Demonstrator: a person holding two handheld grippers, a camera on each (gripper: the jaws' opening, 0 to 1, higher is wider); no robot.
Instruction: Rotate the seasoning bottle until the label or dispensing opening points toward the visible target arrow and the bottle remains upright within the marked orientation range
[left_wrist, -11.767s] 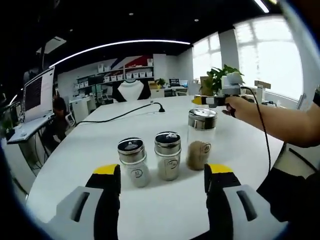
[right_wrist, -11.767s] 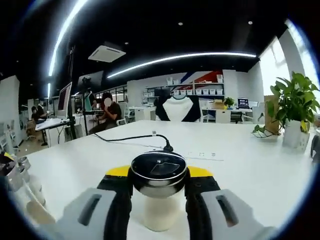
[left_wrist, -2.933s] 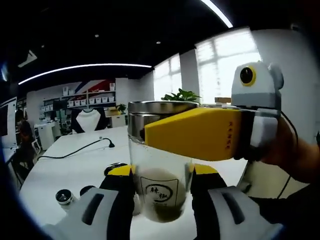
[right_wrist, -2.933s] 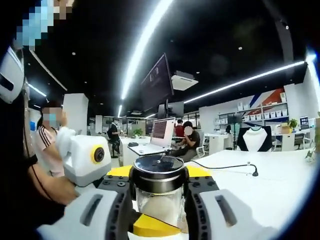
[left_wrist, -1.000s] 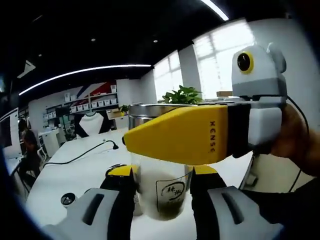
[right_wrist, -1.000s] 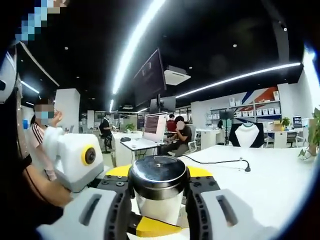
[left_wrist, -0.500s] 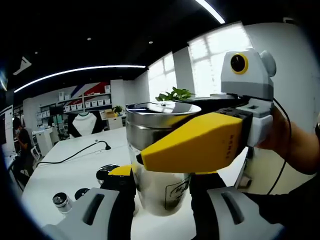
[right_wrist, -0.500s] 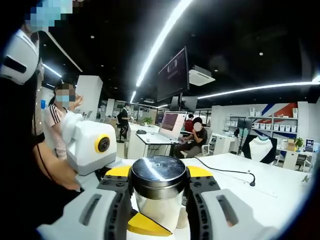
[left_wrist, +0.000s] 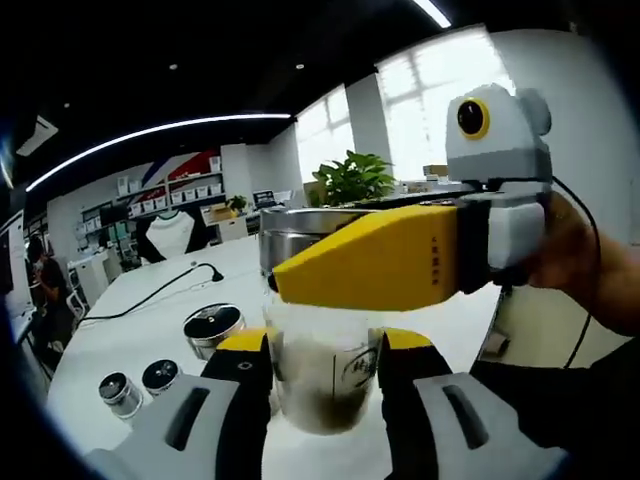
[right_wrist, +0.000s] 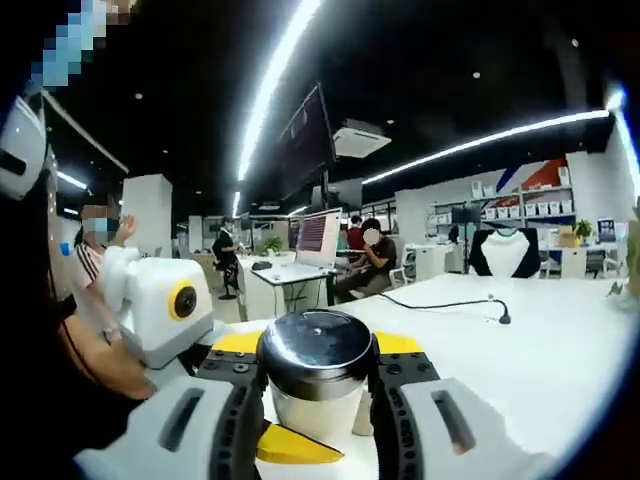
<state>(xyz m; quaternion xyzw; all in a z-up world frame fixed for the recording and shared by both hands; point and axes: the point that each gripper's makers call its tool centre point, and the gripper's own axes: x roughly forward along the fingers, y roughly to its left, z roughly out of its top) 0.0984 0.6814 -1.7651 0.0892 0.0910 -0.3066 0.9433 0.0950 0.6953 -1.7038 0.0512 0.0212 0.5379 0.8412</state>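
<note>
A glass seasoning bottle (left_wrist: 320, 385) with brown-green powder and a steel lid (left_wrist: 300, 225) stands upright between my two grippers. My left gripper (left_wrist: 322, 342) is shut on its glass body, and a dark oval label (left_wrist: 356, 368) shows to the right of centre. My right gripper (right_wrist: 317, 345) is shut on the lid (right_wrist: 317, 352) from the opposite side, and its yellow finger (left_wrist: 370, 265) crosses the left gripper view at lid height. A yellow fingertip (right_wrist: 290, 447) of the left gripper shows below the lid. I cannot tell whether the bottle's base touches the table.
Three other steel-lidded shakers (left_wrist: 213, 322) (left_wrist: 160, 375) (left_wrist: 115, 388) stand on the white table (left_wrist: 140, 335) to the left. A black cable (left_wrist: 160, 295) runs across the far side. A potted plant (left_wrist: 350, 180) is behind. A person's hand (left_wrist: 585, 270) holds the right gripper.
The bottle has tipped back from leaning toward the left camera to level, so its lid top no longer shows there. Both grips are unchanged. Both views have shifted.
</note>
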